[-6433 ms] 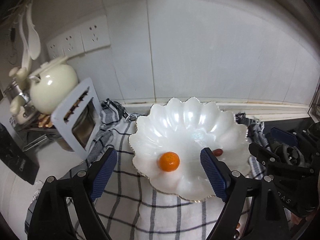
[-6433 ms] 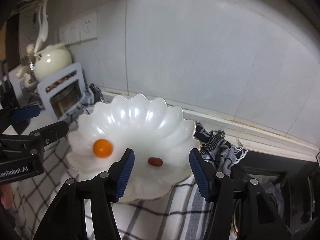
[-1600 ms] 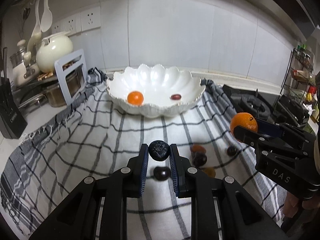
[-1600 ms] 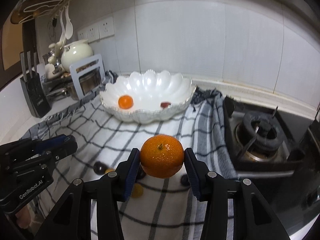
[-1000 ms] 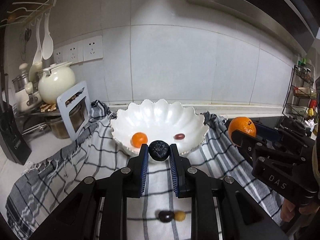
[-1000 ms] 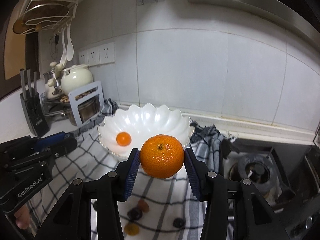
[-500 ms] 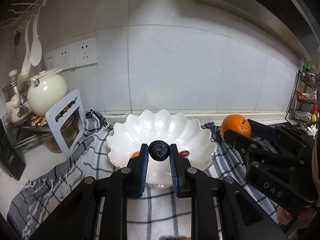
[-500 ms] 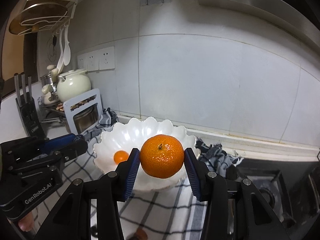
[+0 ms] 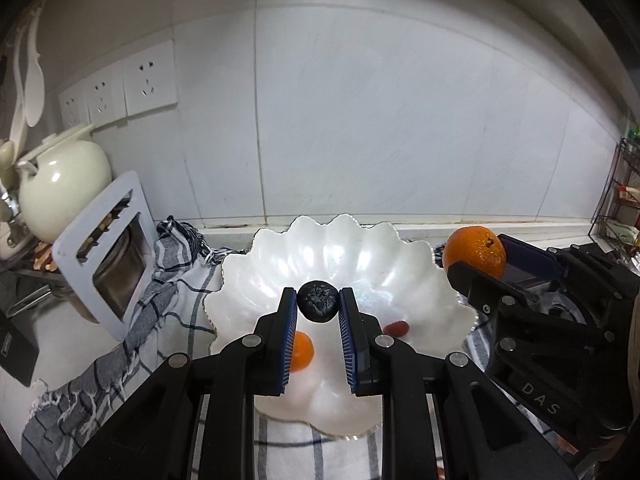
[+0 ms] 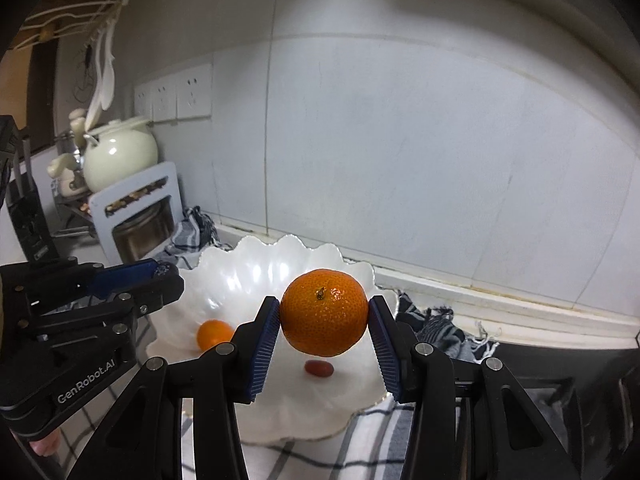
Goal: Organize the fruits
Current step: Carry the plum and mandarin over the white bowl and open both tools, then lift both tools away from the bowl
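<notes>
Left hand-held gripper [image 9: 318, 307] pinching a dark wrinkled fruit [image 9: 318, 306] between its blue pads [image 9: 289, 338], raised over the middle of the white scalloped bowl [image 9: 360, 256]. Right hand-held gripper [image 10: 324, 322] clamped on a large orange [image 10: 323, 312], stem end facing the camera, held above the bowl's near right part; seen from the left wrist view at the bowl's right rim [image 9: 474, 252]. Inside the bowl: a small orange fruit [image 10: 214, 334] toward the left and a small red fruit [image 10: 319, 368] lying near the centre, well apart from each other, neither touched by a gripper. In the left wrist view, small orange fruit partly hidden behind the left pad. Bowl resting on a checked cloth [image 9: 168, 280] spread over the table, close to the tiled wall [image 9: 400, 120]. Off to the left, a cream teapot [image 9: 60, 188] sitting on a rack, a white frame stand [image 9: 108, 256] leaning in front of a metal pot, and wall sockets [image 9: 120, 88] above. White spoons [image 9: 32, 84] hanging at the far left. To the right in the right wrist view, dark stove surface [image 10: 560, 364] beside the cloth's frayed edge.
</notes>
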Tool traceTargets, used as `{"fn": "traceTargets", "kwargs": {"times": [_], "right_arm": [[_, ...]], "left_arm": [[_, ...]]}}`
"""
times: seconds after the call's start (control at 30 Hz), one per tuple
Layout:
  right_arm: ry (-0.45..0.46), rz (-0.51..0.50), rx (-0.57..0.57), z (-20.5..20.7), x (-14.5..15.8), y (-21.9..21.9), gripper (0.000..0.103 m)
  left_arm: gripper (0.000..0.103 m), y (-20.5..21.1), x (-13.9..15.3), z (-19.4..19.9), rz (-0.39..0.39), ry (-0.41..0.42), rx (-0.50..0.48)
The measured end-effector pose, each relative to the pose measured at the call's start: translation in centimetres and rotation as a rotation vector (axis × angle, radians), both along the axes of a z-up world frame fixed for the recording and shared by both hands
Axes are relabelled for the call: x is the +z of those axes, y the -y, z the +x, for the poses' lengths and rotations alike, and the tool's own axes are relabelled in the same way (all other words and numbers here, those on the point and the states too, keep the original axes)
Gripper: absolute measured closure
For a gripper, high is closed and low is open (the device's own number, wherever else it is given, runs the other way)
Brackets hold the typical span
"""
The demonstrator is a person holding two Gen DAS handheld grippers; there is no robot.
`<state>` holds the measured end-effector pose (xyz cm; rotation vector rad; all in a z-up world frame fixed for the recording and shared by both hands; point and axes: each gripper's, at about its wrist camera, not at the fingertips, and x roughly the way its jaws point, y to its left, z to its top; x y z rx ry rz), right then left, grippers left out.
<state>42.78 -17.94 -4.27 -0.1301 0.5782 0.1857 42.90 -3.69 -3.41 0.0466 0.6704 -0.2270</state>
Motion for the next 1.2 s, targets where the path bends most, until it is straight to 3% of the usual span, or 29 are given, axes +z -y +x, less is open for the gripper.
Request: {"fn": "traceTargets", "kwargs": {"times": [0.4,0.83,0.9,0.97,1.1,1.2], "right_arm": [[-0.164,-0.005,-0.007,6.5,-3.8,-0.1,0.056],[-0.306,0.007,-0.015,9.9,-7.5,0.5,0.056],[-0.321,0.009,-0.019,10.1,-7.7,0.5,0.056],[-0.330,0.010,-0.025,10.2,-7.8,0.5,0.055],[-0.334,-0.016,-0.026,10.2,-7.9,0.3,0.053],[-0.308,-0.015,-0.038,9.8,-7.5,0.6,0.044]], "left_arm": [[0.081,0.4,-3.7,6.8,0.021,-0.155,0.002],[0.081,1.5,-7.0,10.4,0.073,-0.259,-0.004],[0.077,1.5,-7.4,10.7,0.076,-0.270,-0.007],[0.062,1.5,-7.5,10.6,0.077,-0.271,-0.004],[0.057,1.4,-7.2,10.2,0.095,-0.254,0.012],[0.049,1.1,-6.3,9.6,0.095,-0.229,0.027]]}}
